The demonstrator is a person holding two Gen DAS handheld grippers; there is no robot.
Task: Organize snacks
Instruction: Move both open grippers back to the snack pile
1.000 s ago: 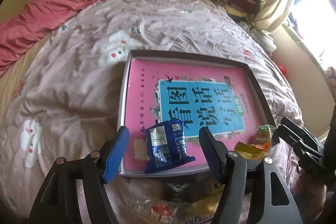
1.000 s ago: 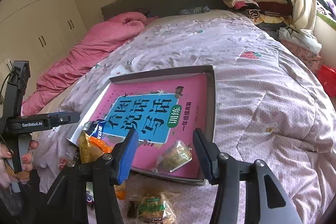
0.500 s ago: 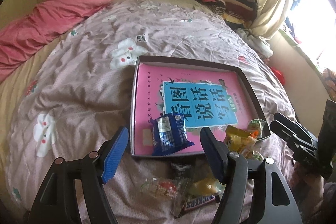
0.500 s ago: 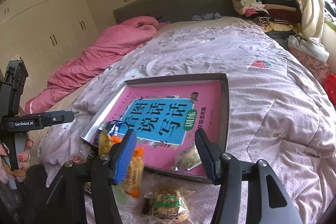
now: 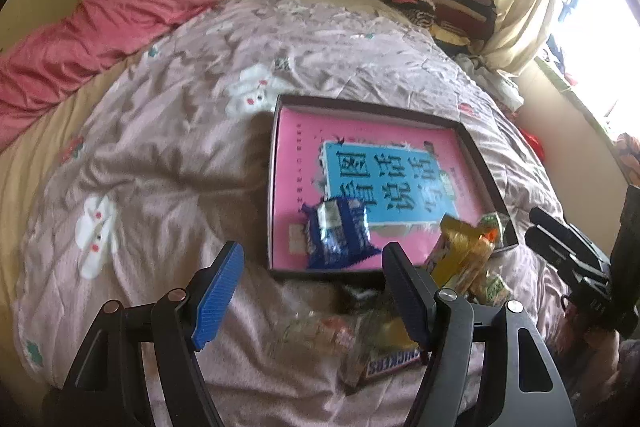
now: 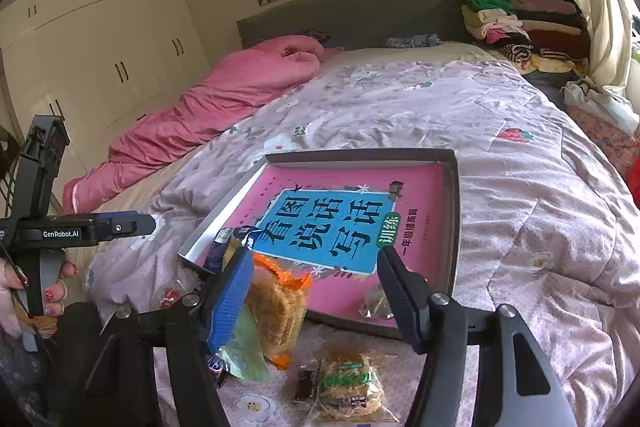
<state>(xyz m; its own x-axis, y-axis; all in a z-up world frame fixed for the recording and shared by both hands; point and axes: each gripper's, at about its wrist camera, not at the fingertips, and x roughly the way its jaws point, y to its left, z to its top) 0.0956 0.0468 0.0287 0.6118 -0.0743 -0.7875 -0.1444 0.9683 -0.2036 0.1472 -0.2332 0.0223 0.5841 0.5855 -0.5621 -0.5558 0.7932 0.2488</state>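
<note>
Currently both our grippers sit over the near edge of the bed quilt (image 5: 168, 155), neither gripping anything.

Left gripper (image 5: 312, 291): fingers spread, nothing between the pads. Past the fingertips lies the shallow tray (image 5: 273, 187) with the pink and blue book (image 5: 384, 163) flat inside. Blue snack packet (image 5: 340, 231) lies on the book at the tray's near left corner. Small clear green-label packet (image 5: 494, 221) sits at the near right corner.

Right gripper (image 6: 314, 281): jaws opening. The orange cracker pack (image 6: 278, 307) sits just beside the blue left pad, leaning on the tray's near rim; we can't tell if the pad touches it, but the right finger is clear of it, so no grip.

Loose on the quilt in front of the tray: Snickers bar (image 5: 396, 361), a clear wrapped sweet (image 5: 320, 331), a green-label cracker packet (image 6: 348, 387), and a small dark wrapper (image 6: 304, 385) just beside that packet.

In the right view, a hand (image 6: 24, 291) holds the left gripper's handle at the left edge.

Background: pink duvet (image 6: 216, 107), folded clothes pile (image 6: 516, 19), wardrobe (image 6: 100, 47).
</note>
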